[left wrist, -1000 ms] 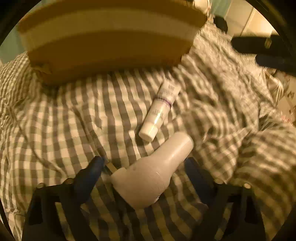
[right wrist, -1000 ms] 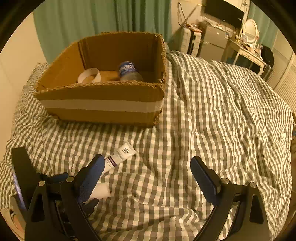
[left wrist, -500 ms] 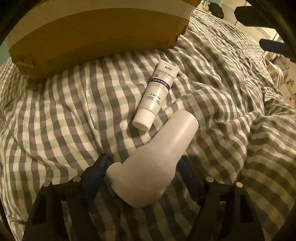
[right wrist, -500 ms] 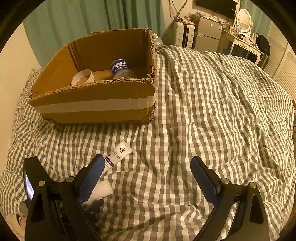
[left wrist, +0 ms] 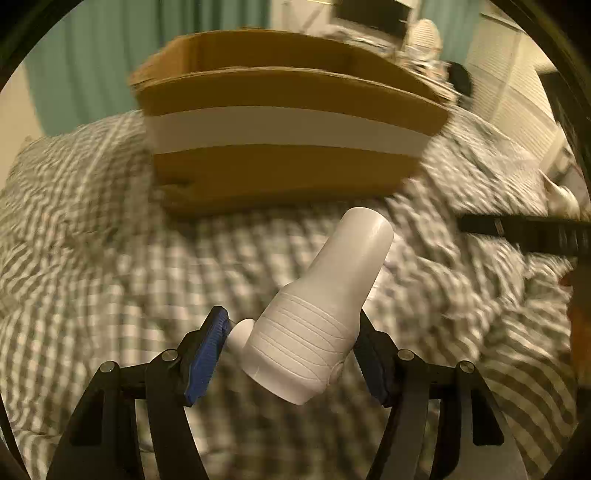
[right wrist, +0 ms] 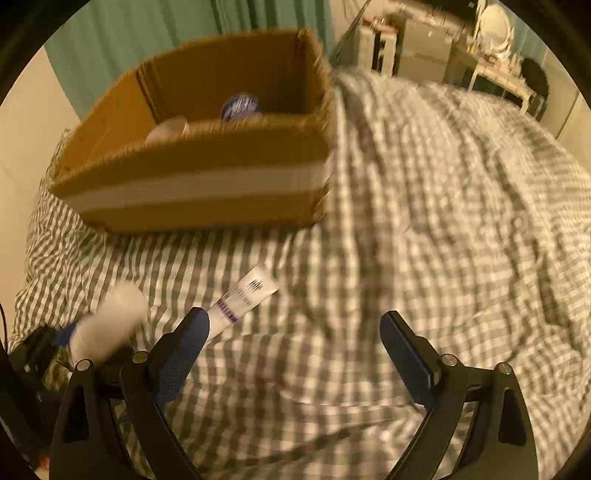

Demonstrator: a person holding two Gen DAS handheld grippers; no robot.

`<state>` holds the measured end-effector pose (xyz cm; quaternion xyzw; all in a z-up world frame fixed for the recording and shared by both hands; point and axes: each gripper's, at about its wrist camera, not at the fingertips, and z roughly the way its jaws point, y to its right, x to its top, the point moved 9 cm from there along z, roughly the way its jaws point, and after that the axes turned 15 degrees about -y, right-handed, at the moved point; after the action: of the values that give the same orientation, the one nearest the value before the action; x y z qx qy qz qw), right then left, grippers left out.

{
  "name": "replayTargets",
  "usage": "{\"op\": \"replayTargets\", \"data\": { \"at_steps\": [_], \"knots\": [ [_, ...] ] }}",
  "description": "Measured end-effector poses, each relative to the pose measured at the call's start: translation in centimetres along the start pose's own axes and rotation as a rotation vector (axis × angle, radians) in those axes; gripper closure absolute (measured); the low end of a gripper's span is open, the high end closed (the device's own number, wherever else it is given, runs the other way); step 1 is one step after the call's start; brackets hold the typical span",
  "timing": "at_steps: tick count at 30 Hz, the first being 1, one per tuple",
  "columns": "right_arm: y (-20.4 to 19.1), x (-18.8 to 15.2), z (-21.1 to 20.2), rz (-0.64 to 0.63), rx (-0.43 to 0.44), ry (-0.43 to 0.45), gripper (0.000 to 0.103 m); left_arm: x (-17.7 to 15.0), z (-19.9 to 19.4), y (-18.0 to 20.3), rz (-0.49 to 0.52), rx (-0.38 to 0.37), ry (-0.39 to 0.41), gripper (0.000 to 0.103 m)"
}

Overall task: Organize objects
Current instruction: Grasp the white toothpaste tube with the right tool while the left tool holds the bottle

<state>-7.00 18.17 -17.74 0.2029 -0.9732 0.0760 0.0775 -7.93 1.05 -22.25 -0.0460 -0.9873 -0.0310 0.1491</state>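
My left gripper (left wrist: 291, 332) is shut on a white plastic bottle (left wrist: 321, 306) and holds it above the checked bedcover, pointing at the cardboard box (left wrist: 288, 162). The bottle also shows at the lower left of the right wrist view (right wrist: 107, 325). My right gripper (right wrist: 295, 332) is open and empty above the bedcover. A white tube with a purple band (right wrist: 242, 299) lies on the cover just ahead of its left finger. The cardboard box (right wrist: 199, 184) holds a blue-capped bottle (right wrist: 240, 105) and a white ring-shaped thing (right wrist: 168, 127).
The grey-and-white checked bedcover (right wrist: 424, 221) spans both views, with folds on the right. Green curtains (right wrist: 147, 33) hang behind the box. A desk and a mirror (right wrist: 495, 22) stand far back right. My right gripper's black finger (left wrist: 524, 229) reaches in at the right of the left wrist view.
My left gripper has lifted the white bottle off the bedcover and tilted up toward the box; the tube has left its view. My right gripper has moved closer to the tube.
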Motion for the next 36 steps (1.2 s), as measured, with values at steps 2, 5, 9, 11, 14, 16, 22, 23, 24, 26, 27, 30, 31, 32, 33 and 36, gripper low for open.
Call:
{"op": "replayTargets", "data": {
  "at_steps": [2,5,9,11,14,16,22,23,24,26,27,30,31,32,33,36],
  "knots": [
    [-1.3,-0.1,1.8,-0.005,0.05,-0.049,0.009,0.1,0.3,-1.7,-0.057,0.018,-0.007,0.035],
    [-3.2,-0.1,4.6,0.0,0.099,-0.116,0.009,0.3,0.7,-3.3,-0.105,0.064,-0.003,0.035],
    [-4.7,0.4,7.6,0.005,0.115,-0.171,0.022,0.5,0.8,-4.7,-0.14,0.084,0.001,0.035],
    [-5.3,0.5,8.7,0.001,0.128,-0.196,0.035,0.4,0.9,-5.1,-0.15,0.08,-0.002,0.035],
    [-5.7,0.5,9.7,0.005,0.153,-0.217,0.051,0.3,1.4,-5.3,-0.162,0.083,-0.012,0.035],
    [-6.0,0.5,10.0,-0.002,0.164,-0.22,0.059,0.2,1.8,-4.9,-0.161,0.084,-0.02,0.035],
    [-6.7,0.0,8.8,-0.043,0.153,-0.172,0.077,-0.1,2.0,-4.1,-0.135,0.055,-0.026,0.035],
    [-6.8,-0.2,8.3,-0.051,0.155,-0.159,0.079,-0.1,2.0,-4.0,-0.135,0.051,-0.027,0.035],
    [-6.9,-0.4,7.8,-0.057,0.155,-0.149,0.08,-0.2,1.9,-3.9,-0.133,0.043,-0.029,0.035],
    [-6.8,-0.8,6.8,-0.068,0.15,-0.126,0.083,-0.3,1.6,-3.6,-0.132,0.026,-0.025,0.035],
    [-6.8,-1.0,6.4,-0.069,0.146,-0.116,0.084,-0.3,1.4,-3.6,-0.133,0.024,-0.02,0.035],
    [-6.9,-1.6,5.2,-0.072,0.136,-0.093,0.086,-0.6,0.9,-3.4,-0.137,0.016,-0.018,0.035],
    [-6.9,-2.0,4.8,-0.074,0.134,-0.086,0.086,-0.8,0.7,-3.2,-0.142,0.006,-0.02,0.035],
    [-7.0,-2.4,4.4,-0.08,0.131,-0.08,0.086,-1.0,0.5,-3.2,-0.144,0.003,-0.02,0.035],
    [-7.1,-2.7,3.9,-0.087,0.12,-0.07,0.086,-1.2,0.2,-3.1,-0.148,0.003,-0.019,0.035],
    [-7.5,-3.5,2.6,-0.113,0.087,-0.039,0.086,-2.1,-0.9,-3.0,-0.154,0.009,-0.01,0.035]
  ]
}}
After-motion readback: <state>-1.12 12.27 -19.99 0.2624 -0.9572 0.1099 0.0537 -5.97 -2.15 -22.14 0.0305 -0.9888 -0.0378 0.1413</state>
